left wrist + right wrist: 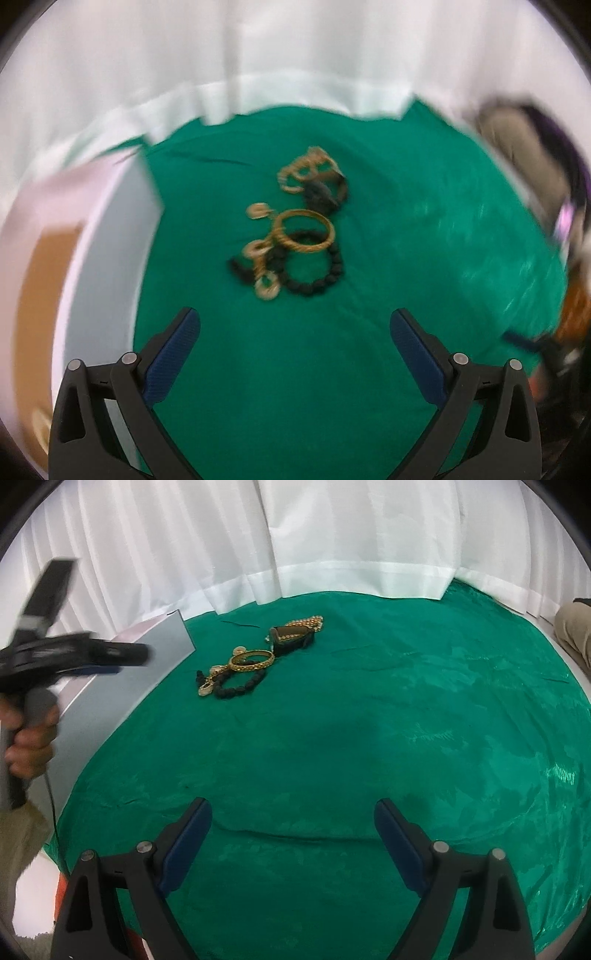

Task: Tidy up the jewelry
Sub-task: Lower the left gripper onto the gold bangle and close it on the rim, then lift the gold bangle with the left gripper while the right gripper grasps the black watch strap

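Several jewelry pieces lie together on the green cloth (332,738) of the desk: a gold bangle (252,660), a black bead bracelet (240,690), a gold chain (306,622). Both grippers, left (295,332) and right (293,821), have fingers apart, holding nothing.

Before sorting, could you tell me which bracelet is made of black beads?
The black bead bracelet, lying nearest the camera, partly under the smooth gold bangle.

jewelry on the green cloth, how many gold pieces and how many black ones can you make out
Gold: 3 - a bangle, a chain of round discs, a chunky chain
Black: 2 - a bead bracelet, a dark band or pouch under the chunky chain
Total: 5, though the pile is tangled and blurred, so the count is approximate.
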Demonstrator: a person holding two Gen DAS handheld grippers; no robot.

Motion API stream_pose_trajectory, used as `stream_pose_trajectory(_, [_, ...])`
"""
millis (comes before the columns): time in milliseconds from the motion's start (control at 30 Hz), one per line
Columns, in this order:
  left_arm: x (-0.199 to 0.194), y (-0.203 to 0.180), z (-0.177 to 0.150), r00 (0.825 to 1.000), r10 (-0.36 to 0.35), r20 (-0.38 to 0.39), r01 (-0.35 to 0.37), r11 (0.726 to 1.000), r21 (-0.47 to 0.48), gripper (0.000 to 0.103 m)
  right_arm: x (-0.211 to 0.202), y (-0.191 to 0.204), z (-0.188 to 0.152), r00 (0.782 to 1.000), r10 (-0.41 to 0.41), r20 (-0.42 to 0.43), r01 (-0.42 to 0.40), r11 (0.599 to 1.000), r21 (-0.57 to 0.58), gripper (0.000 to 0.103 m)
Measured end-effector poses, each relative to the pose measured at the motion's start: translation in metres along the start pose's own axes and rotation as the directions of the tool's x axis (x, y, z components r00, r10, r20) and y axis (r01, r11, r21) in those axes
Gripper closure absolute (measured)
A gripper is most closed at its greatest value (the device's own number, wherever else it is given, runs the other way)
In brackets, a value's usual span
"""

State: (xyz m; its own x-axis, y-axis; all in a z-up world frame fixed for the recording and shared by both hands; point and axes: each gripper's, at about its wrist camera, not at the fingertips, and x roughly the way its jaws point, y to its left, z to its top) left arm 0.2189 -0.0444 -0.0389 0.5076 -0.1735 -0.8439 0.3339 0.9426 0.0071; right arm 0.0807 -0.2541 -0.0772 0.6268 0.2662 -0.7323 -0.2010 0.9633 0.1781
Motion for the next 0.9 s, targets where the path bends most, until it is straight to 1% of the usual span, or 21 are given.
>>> stream_pose_trajectory(33, [0.016, -0.008, 0.009, 0.999, 0.034, -0.025, -0.032, 0.997, 0.065, 0.001, 0.0, -0.002, 0.0, 1.0, -0.001, -0.002, 0.001, 1.0, 0.004, 0.012])
stream_pose_trajectory(100, [0.039, -0.015, 0.022, 0.995, 0.088, -0.055, -0.081, 0.989, 0.122, 0.001, -0.001, -0.005, -0.001, 1.0, -0.004, -0.002, 0.004, 1.0, 0.009, 0.012])
stream_pose_trajectory(133, [0.053, -0.018, 0.03, 0.992, 0.098, -0.078, -0.086, 0.986, 0.142, 0.001, -0.001, -0.006, -0.001, 1.0, -0.006, -0.002, 0.006, 1.0, 0.011, 0.012])
stream_pose_trajectory(267, [0.085, -0.022, 0.05, 0.987, 0.082, -0.135, -0.059, 0.983, 0.172, 0.001, 0.002, -0.015, -0.004, 1.0, -0.014, -0.013, 0.014, 1.0, 0.028, 0.012])
stream_pose_trajectory(333, [0.098, -0.021, 0.058, 0.983, 0.103, -0.149, -0.076, 0.981, 0.176, 0.001, 0.005, -0.019, -0.004, 1.0, -0.017, -0.022, 0.018, 0.999, 0.037, 0.012])
stream_pose_trajectory(400, [0.112, -0.02, 0.068, 0.979, 0.114, -0.168, -0.087, 0.983, 0.164, 0.001, 0.009, -0.022, -0.004, 0.999, -0.016, -0.031, 0.017, 0.999, 0.044, 0.012])
stream_pose_trajectory(533, [0.131, -0.019, 0.079, 0.974, 0.067, -0.217, -0.039, 0.991, 0.131, 0.002, 0.013, -0.026, -0.004, 0.999, -0.01, -0.04, 0.012, 0.999, 0.047, 0.012])
stream_pose_trajectory(600, [0.137, -0.021, 0.082, 0.971, 0.064, -0.23, -0.034, 0.991, 0.131, 0.014, 0.015, -0.027, -0.003, 0.999, -0.005, -0.043, 0.008, 0.999, 0.05, 0.012])
stream_pose_trajectory(633, [0.139, -0.021, 0.083, 0.97, 0.055, -0.239, -0.025, 0.992, 0.128, 0.033, 0.015, -0.028, -0.002, 0.999, -0.005, -0.042, 0.007, 0.999, 0.05, 0.012])
stream_pose_trajectory(733, [0.139, -0.013, 0.085, 0.972, 0.019, -0.236, -0.002, 0.997, 0.072, 0.033, 0.014, -0.029, -0.004, 0.999, -0.005, -0.039, 0.007, 0.999, 0.054, 0.012])
stream_pose_trajectory(800, [0.132, -0.008, 0.086, 0.976, 0.011, -0.216, -0.003, 0.999, 0.037, 0.033, 0.014, -0.032, -0.005, 0.999, -0.006, -0.039, 0.009, 0.998, 0.059, 0.012])
stream_pose_trajectory(833, [0.124, -0.004, 0.085, 0.98, 0.009, -0.198, -0.006, 1.0, 0.015, 0.033, 0.014, -0.032, -0.005, 0.999, -0.007, -0.039, 0.01, 0.998, 0.062, 0.012])
stream_pose_trajectory(900, [0.104, 0.005, 0.083, 0.988, -0.022, -0.155, 0.015, 0.999, -0.041, 0.033, 0.013, -0.034, -0.004, 0.999, -0.009, -0.036, 0.012, 0.998, 0.065, 0.012])
